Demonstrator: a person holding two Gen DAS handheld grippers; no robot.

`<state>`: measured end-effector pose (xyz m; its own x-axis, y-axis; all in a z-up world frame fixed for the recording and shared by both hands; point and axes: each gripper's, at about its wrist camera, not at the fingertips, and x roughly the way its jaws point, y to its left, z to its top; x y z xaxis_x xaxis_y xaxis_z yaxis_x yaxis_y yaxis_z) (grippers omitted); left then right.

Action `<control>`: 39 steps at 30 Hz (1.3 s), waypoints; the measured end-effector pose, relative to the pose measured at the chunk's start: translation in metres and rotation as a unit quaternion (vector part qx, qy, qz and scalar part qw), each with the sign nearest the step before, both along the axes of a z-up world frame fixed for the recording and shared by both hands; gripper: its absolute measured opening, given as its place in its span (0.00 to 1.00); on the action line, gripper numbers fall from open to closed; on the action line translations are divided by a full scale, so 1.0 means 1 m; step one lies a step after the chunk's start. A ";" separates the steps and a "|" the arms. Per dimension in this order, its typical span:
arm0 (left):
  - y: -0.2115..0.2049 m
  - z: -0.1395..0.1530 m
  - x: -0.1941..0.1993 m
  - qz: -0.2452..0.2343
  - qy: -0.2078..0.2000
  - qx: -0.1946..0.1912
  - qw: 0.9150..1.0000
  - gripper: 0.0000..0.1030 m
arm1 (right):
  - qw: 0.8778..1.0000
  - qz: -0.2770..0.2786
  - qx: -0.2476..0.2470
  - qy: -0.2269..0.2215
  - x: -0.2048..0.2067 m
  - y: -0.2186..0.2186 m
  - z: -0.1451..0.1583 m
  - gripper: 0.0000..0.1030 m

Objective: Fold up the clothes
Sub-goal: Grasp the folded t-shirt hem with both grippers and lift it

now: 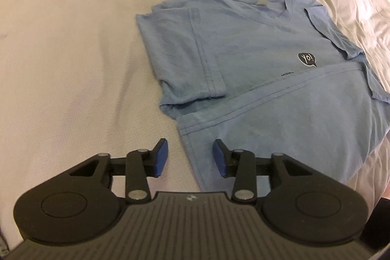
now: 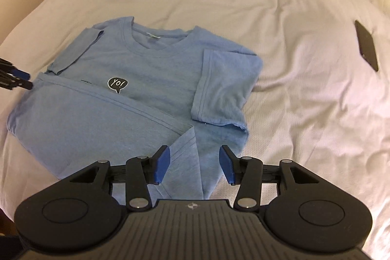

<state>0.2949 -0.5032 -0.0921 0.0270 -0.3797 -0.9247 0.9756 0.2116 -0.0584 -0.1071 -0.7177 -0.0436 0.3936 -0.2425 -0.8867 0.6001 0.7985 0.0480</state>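
Blue T-shirt (image 2: pixel 151 79) on white bed (image 2: pixel 280 4), sleeves folded in, hem folded up crookedly. Left gripper (image 1: pixel 190 157) and right gripper (image 2: pixel 193 163) near lower corners, jaws wide, empty. Worth squaring that slanted hem.

Blue T-shirt (image 2: pixel 151 79): one, partly folded, on the bed (image 2: pixel 280 4).
Speech-bubble print (image 2: pixel 117 84): one, on the shirt front.
Dark phone (image 2: pixel 366 49): one, at 3 o'clock from the shirt.
Tongs: two sets, left tongs (image 1: pixel 190 157) and right tongs (image 2: pixel 194 164).
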 end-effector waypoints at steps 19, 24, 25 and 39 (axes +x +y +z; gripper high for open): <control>-0.004 0.007 -0.010 -0.011 -0.015 0.008 1.000 0.06 | 0.968 0.212 -0.093 0.098 0.020 0.058 -0.062 0.34; -0.007 0.006 -0.007 -0.016 -0.012 0.001 1.000 0.06 | 0.981 0.159 -0.071 0.083 0.017 0.038 -0.052 0.00; -0.008 0.006 -0.007 -0.016 -0.011 -0.001 1.000 0.06 | 0.983 0.149 -0.070 0.079 0.016 0.035 -0.048 0.00; 0.011 0.073 0.002 0.017 -0.005 -0.090 0.996 0.00 | 0.997 0.009 -0.072 0.006 -0.002 -0.007 0.025 0.00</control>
